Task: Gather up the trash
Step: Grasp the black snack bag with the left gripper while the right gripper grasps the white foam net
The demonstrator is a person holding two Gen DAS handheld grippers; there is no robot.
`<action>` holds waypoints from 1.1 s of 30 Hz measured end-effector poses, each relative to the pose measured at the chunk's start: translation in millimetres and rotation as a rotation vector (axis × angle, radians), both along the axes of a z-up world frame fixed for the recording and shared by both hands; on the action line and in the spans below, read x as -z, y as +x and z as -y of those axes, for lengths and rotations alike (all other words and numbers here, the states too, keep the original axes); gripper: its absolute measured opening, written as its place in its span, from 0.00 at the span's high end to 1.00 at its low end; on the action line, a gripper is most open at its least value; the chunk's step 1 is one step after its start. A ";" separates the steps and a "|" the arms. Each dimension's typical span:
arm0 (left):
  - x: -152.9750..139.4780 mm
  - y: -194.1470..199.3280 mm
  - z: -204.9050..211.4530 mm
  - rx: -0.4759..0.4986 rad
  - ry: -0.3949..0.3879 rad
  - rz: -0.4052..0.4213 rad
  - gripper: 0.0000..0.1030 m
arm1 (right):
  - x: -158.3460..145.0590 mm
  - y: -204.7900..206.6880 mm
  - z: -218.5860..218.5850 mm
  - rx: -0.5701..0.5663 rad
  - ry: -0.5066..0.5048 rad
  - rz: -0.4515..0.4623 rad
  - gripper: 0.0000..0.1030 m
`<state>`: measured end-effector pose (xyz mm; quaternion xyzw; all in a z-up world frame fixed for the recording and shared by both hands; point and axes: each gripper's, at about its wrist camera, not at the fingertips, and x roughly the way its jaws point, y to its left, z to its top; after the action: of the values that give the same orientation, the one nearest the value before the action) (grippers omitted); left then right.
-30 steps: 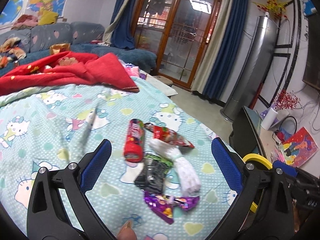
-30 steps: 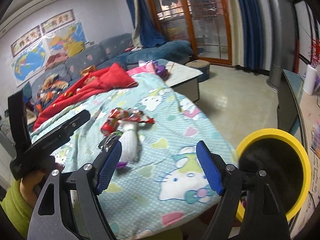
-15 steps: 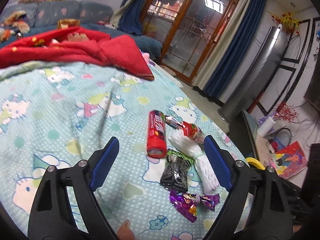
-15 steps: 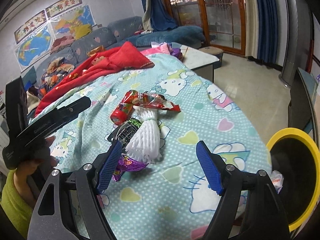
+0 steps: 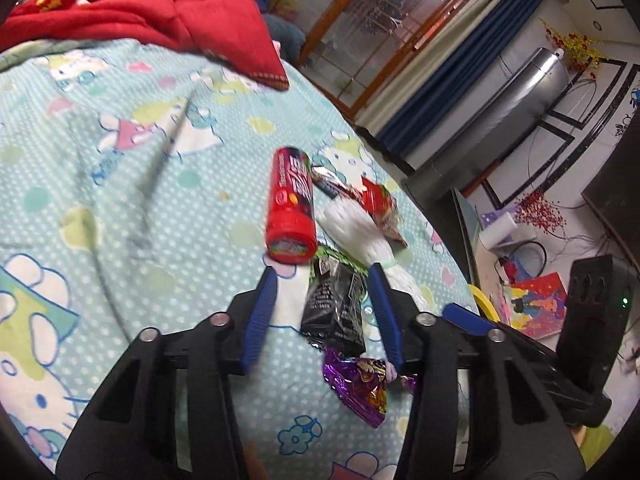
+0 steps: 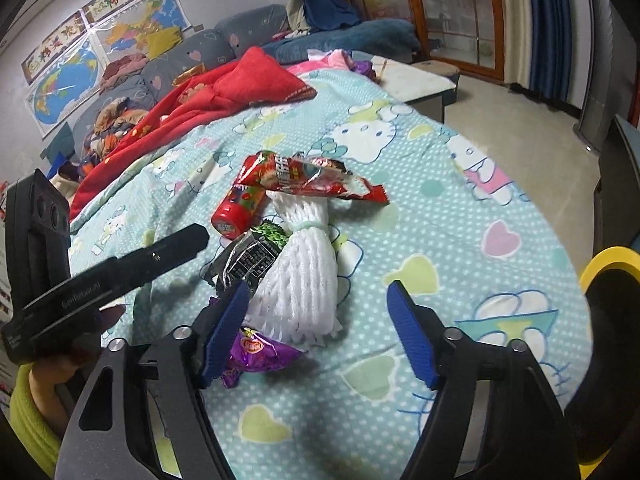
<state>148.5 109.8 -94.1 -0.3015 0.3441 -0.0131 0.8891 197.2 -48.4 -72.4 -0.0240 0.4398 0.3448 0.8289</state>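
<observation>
At centre frame of the left wrist view, the left gripper (image 5: 322, 280) straddles the black wrapper (image 5: 334, 308), jaws just closing, pads not yet pressing (bedspread (image 5: 120, 200) beneath). The right gripper (image 6: 316, 320) jaws, also just narrowing, stand spread beside the white foam net (image 6: 300, 280).

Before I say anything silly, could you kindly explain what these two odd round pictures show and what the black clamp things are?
No robot here: a person holds a hand-held clamp in each hand, each with a wide-angle camera looking along its two blue-padded fingers. One picture is from the left gripper, the other from the right gripper. On the cartoon bedsheet lies trash: a red tube, a red wrapper, a white foam net, a black wrapper and a purple wrapper. The left fingers have just been closing around the black wrapper without yet pinching it; the right ones have narrowed slightly and hold nothing. A yellow-rimmed bin waits beside the bed.
</observation>
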 end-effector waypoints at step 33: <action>-0.3 10.0 35.5 0.093 0.141 -0.042 0.83 | -1.9 -7.1 54.0 0.002 0.079 -0.086 0.85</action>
<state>158.6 74.3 -93.7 -0.2221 0.3764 -0.0241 0.8991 190.0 -102.4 -70.5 0.0241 0.4609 0.3618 0.8100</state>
